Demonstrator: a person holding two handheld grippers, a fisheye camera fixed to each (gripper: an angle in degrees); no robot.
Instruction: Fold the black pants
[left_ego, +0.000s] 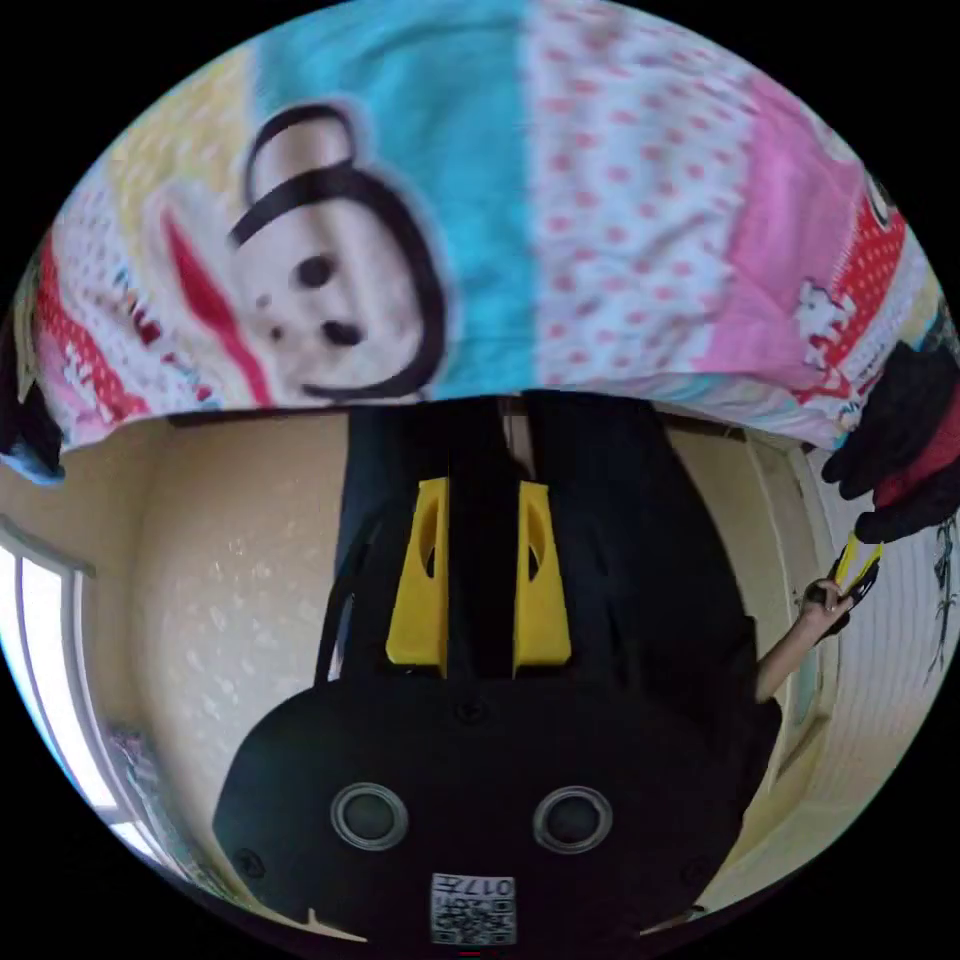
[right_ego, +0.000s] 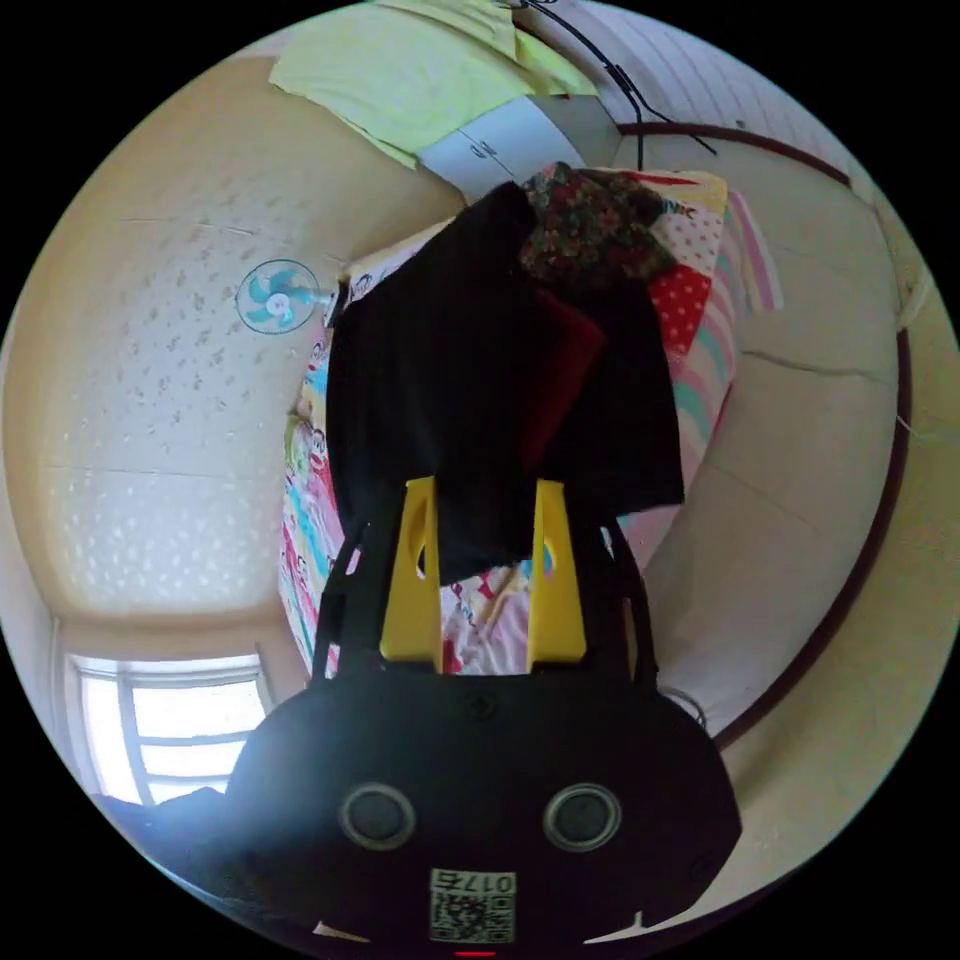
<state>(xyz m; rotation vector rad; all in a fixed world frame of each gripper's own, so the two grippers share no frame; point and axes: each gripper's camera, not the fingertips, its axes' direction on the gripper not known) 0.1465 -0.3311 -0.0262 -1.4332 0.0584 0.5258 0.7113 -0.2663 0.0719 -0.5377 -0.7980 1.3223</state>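
Black pants (right_ego: 480, 380) clamped in both grippers' yellow jaws; lower legs hidden.

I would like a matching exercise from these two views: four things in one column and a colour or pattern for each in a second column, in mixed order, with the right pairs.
Things:
1. pants
2. jaws of the right gripper
3. small fan on the wall
4. bedsheet

Colours:
A. yellow
B. cartoon print with pink, blue and red dots
C. black
D. light blue

Pairs: 1-C, 2-A, 3-D, 4-B
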